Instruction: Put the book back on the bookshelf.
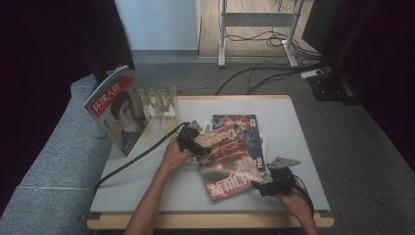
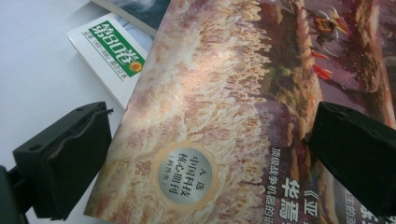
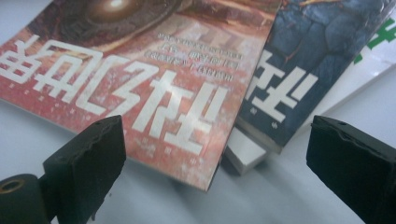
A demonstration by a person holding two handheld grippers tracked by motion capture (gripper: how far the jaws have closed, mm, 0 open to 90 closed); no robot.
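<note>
Matte black jaws flank glossy flat red magazine [image 1: 226, 161] corners.

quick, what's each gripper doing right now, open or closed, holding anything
Left gripper: open, jaws either side of the red magazine's edge, not clamped.
Right gripper: open, holding nothing, aimed at that magazine's corner.

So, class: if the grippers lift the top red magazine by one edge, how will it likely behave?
The red magazine looks thin, so it would probably sag. Its cover shines, so it may slip between the jaws. Pushed, it would likely slide across the blue magazine beneath.
</note>
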